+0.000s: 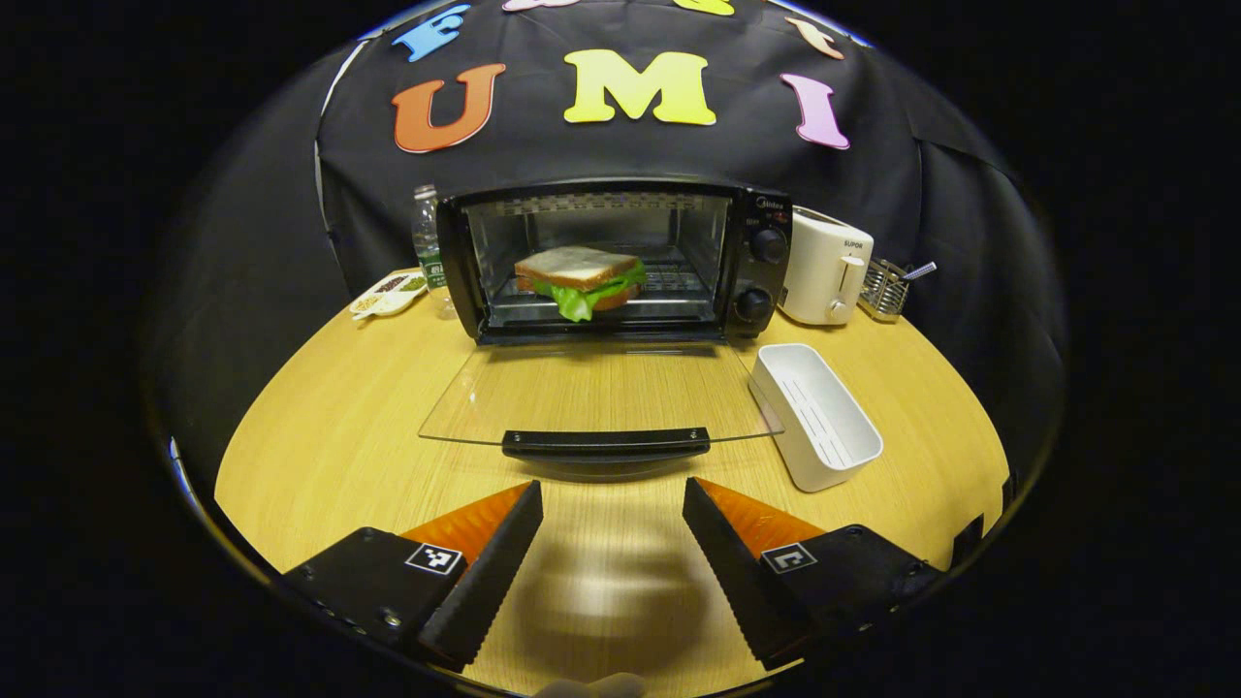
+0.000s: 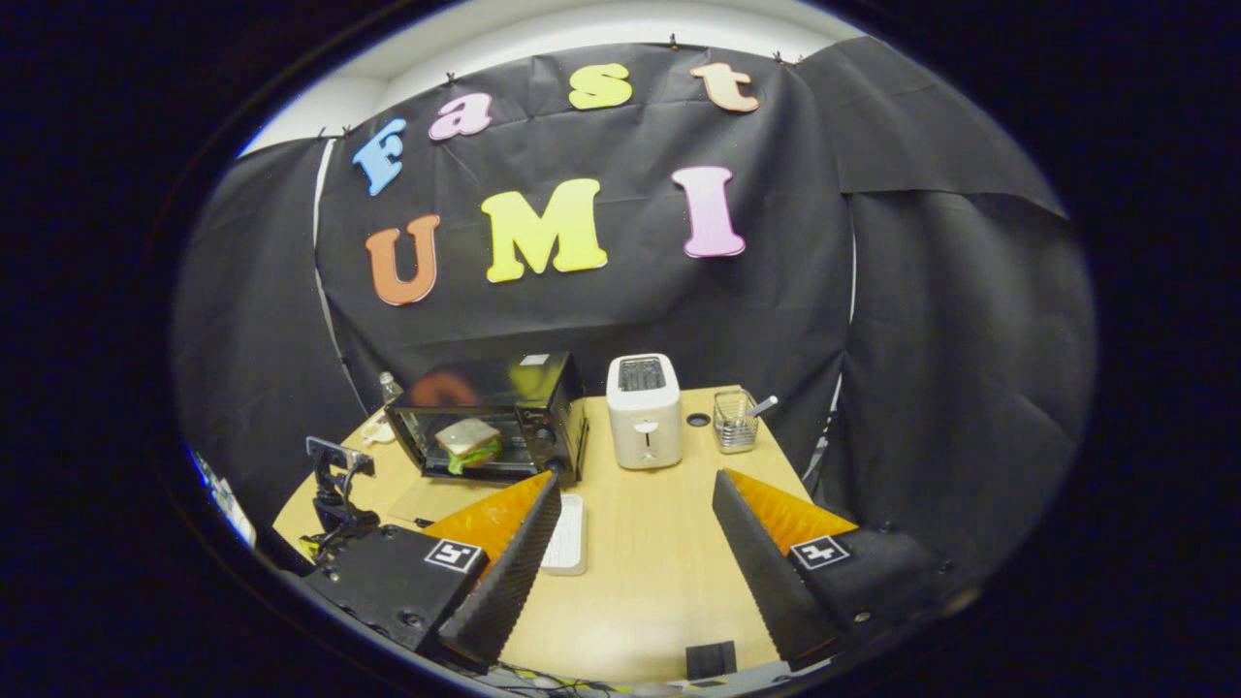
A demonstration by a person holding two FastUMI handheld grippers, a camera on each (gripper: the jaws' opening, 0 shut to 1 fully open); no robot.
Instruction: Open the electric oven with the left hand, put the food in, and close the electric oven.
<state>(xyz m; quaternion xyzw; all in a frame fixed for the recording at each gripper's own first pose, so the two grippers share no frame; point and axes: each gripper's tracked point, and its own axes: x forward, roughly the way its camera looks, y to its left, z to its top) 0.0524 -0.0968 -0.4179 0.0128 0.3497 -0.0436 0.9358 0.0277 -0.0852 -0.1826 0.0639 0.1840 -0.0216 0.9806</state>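
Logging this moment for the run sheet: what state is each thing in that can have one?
Oven door: open, lying flat.
Sandwich: inside the oven, on the rack.
White tray: empty.
Left gripper: open, holding nothing.
Right gripper: open, holding nothing.

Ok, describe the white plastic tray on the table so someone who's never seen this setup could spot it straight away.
Start at the black electric oven in the middle of the round wooden table, its glass door lying open flat. Just right of that door lies the empty white rectangular plastic tray. Unlike the upright white toaster behind it, it is low, open-topped and ribbed inside.
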